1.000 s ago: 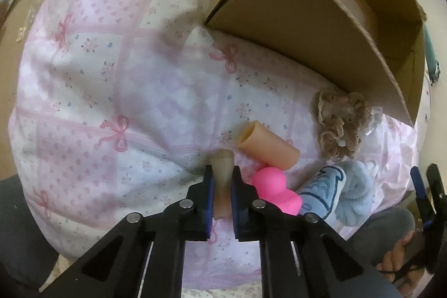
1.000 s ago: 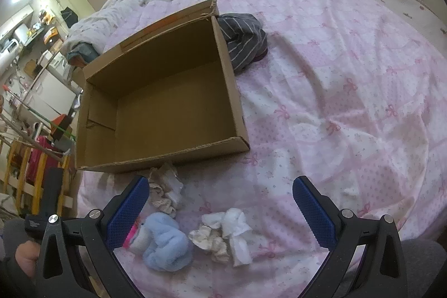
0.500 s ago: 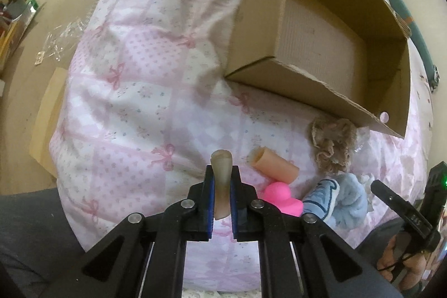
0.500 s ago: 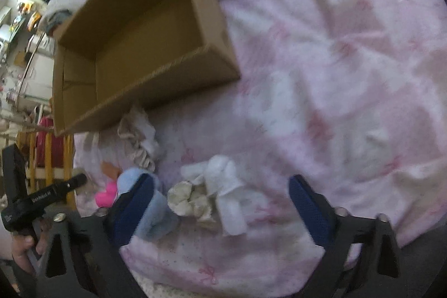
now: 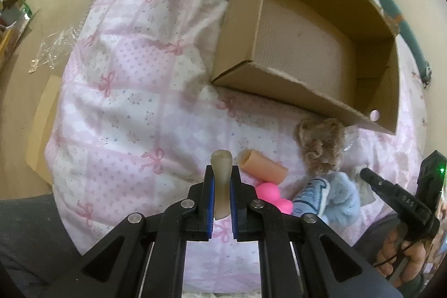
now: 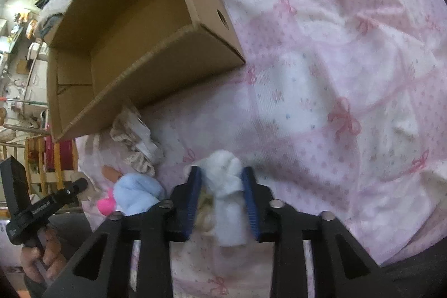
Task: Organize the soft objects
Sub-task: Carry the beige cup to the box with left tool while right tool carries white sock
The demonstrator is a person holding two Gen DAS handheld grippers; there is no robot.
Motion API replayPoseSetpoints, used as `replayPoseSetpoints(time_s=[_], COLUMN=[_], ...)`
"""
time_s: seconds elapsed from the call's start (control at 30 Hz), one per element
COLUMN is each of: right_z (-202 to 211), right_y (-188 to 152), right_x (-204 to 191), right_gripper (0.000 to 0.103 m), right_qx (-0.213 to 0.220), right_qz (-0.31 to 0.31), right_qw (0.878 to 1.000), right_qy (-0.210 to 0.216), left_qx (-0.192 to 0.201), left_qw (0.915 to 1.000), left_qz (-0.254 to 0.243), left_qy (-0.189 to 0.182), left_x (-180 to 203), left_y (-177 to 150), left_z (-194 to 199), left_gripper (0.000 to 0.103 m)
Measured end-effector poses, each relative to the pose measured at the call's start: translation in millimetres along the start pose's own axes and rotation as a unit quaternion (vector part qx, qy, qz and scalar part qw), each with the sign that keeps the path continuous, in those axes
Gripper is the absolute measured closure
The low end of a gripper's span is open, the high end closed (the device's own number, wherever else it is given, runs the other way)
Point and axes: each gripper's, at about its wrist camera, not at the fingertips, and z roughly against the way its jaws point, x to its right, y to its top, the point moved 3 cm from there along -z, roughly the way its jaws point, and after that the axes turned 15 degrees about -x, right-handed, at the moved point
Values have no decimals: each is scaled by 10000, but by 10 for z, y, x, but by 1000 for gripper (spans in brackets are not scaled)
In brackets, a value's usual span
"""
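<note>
Left gripper [image 5: 222, 196] pinches a translucent beige rubbery tube [image 5: 221, 180] in front of the corrugated cardboard box [image 5: 282, 85]. Only the right wrist view shows the right gripper [image 6: 222, 200] closing around a crumpled white cloth [image 6: 226, 187] near the box.

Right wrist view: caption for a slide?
Right claw closing around a white cloth on the bed, beside an empty box.

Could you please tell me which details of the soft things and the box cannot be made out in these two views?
- White cloth, right wrist view: motion blur; grip unclear as the right gripper closes round it.
- Pink toy, left wrist view: partly hidden behind the left gripper.
- Box, right wrist view: far end cut off by the edge.
</note>
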Motion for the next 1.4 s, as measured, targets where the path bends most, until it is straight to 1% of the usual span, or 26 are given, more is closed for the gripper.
replayPoseSetpoints(time_s=[0.07, 0.17, 0.2, 0.27, 0.33, 0.4, 0.47, 0.53, 0.57, 0.67, 0.77, 0.93, 1.03, 1.1, 1.23, 1.4], right_z=[122, 352, 400, 459, 500, 590, 690, 803, 822, 840, 858, 959, 967, 989, 1071, 1110], right_y=[-2, -29, -39, -64, -86, -103, -132, -174, -180, -162, -157, -224, -218, -215, -205, -57], right_x=[-22, -48, -55, -72, -135, -239, -395, -505, -533, -554, -563, -586, -612, -656, -752, -836], right_gripper=[73, 73, 73, 73, 73, 73, 73, 73, 73, 73, 73, 73, 73, 73, 73, 73], right_qx=[263, 708, 777, 762, 759, 796, 929, 1128, 1146, 1087, 1067, 1187, 1193, 1242, 1365, 1386], right_qz=[51, 117, 133, 202, 272, 325, 470, 730, 779, 738, 702, 780, 772, 855, 1000, 1110], right_qw=[9995, 9968, 9960, 9946, 9938, 9917, 9882, 9841, 9830, 9807, 9795, 9764, 9770, 9774, 9766, 9773], right_qy=[142, 355, 426, 672, 765, 951, 1122, 1162, 1207, 1445, 1556, 1626, 1591, 1483, 1325, 1156], left_qx=[64, 185, 199, 238, 307, 434, 563, 647, 721, 904, 973, 973, 1060, 1056, 1063, 1158], left_qw=[9999, 9998, 9998, 9997, 9995, 9989, 9980, 9971, 9960, 9937, 9925, 9913, 9886, 9876, 9857, 9814], left_qz=[-33, -61, -69, -63, -65, -120, -203, -302, -376, -460, -499, -602, -803, -913, -1094, -1297], left_qy=[-85, -15, -8, 4, -14, 88, 198, 276, 359, 469, 538, 647, 704, 715, 710, 814], left_x=[13, 15, 15, 5, 29, 73, 147, 232, 293, 412, 506, 585, 671, 721, 807, 886], left_y=[-19, -62, -80, -134, -182, -221, -276, -310, -338, -389, -427, -422, -367, -311, -141, 134], left_z=[49, 116, 131, 155, 237, 358, 507, 628, 709, 899, 1009, 1082, 1132, 1126, 1120, 1079], left_gripper=[94, 94, 94, 94, 94, 94, 94, 94, 94, 94, 94, 94, 94, 94, 94, 94])
